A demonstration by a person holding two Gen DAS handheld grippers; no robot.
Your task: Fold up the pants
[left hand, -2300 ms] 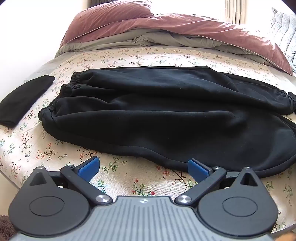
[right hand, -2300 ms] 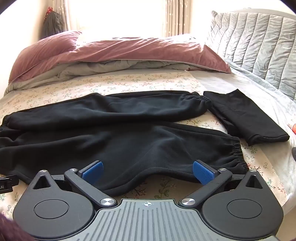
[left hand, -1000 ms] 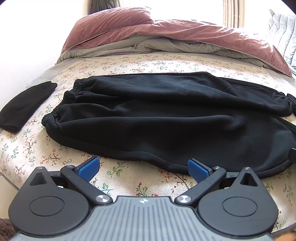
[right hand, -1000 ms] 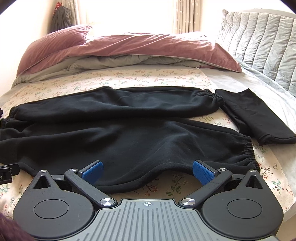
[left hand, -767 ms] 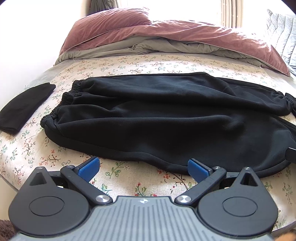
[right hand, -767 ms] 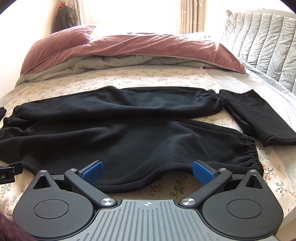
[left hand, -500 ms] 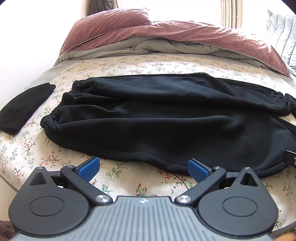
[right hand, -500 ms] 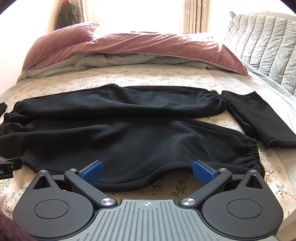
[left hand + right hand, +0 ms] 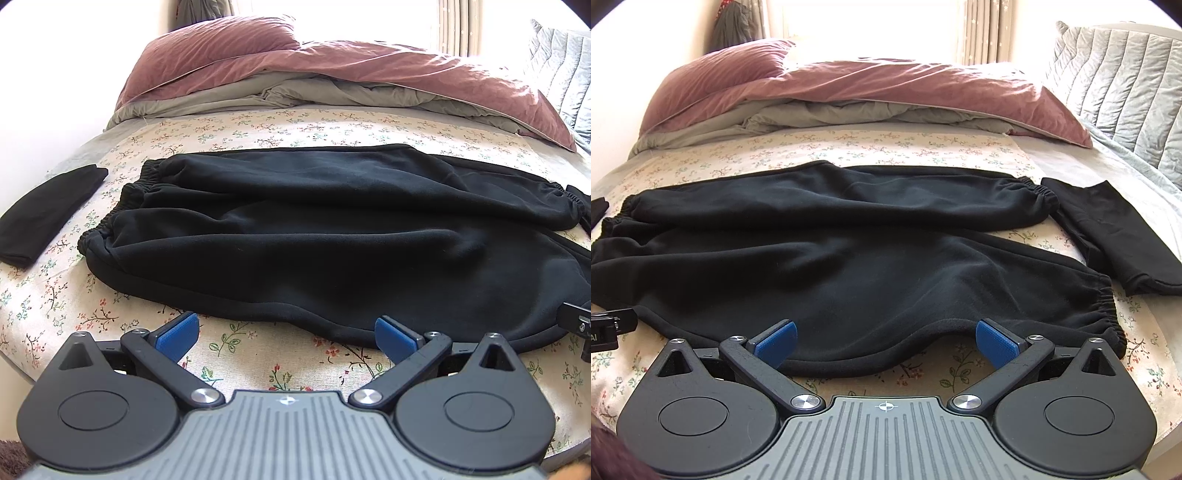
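Black fleece pants [image 9: 314, 236] [image 9: 849, 258] lie spread across the flowered sheet [image 9: 258, 122], waistband at the left and the two cuffed legs running to the right. My left gripper [image 9: 286, 334] hovers open just short of the pants' near hem, at the waist half. My right gripper [image 9: 884, 343] is open too, its blue pads [image 9: 775, 343] at the near hem by the crotch curve, with nothing between them. The other gripper's tip shows at the right edge of the left wrist view and the left edge of the right wrist view.
A folded black garment [image 9: 48, 210] lies left of the waistband, another folded black piece [image 9: 1108, 236] right of the leg cuffs. A pink and grey duvet [image 9: 849, 96] is heaped at the back, a quilted grey headboard [image 9: 1126, 81] at the right.
Both grippers have drifted slightly, the right one shifting its view leftward along the hem. The pants lie as before and both grippers stay open.
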